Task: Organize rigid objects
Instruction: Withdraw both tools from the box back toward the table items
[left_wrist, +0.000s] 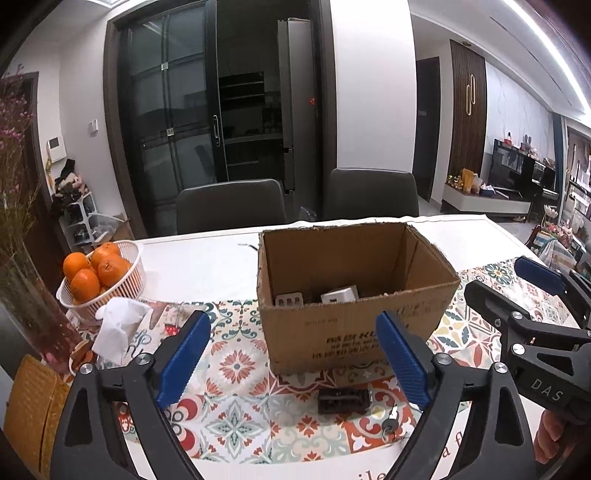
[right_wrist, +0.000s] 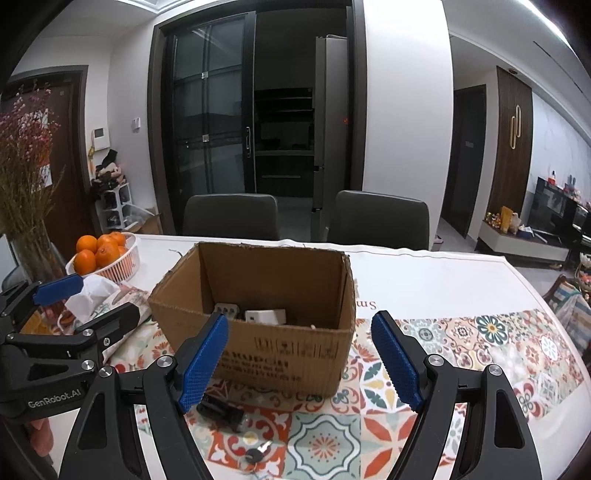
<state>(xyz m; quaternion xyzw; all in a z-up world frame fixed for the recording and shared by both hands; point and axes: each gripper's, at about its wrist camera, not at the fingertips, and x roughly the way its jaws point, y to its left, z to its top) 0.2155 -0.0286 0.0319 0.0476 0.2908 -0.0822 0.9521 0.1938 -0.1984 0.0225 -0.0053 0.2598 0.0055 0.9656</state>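
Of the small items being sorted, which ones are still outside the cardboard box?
The dark ridged block and the key, both lying on the patterned tablecloth in front of the cardboard box. The white adapter and grey piece already sit inside.

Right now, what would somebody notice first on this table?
The open brown cardboard box in the middle of the patterned tablecloth, with small white pieces inside. Then the white basket of oranges at the far left, and the small dark block lying in front of the box.
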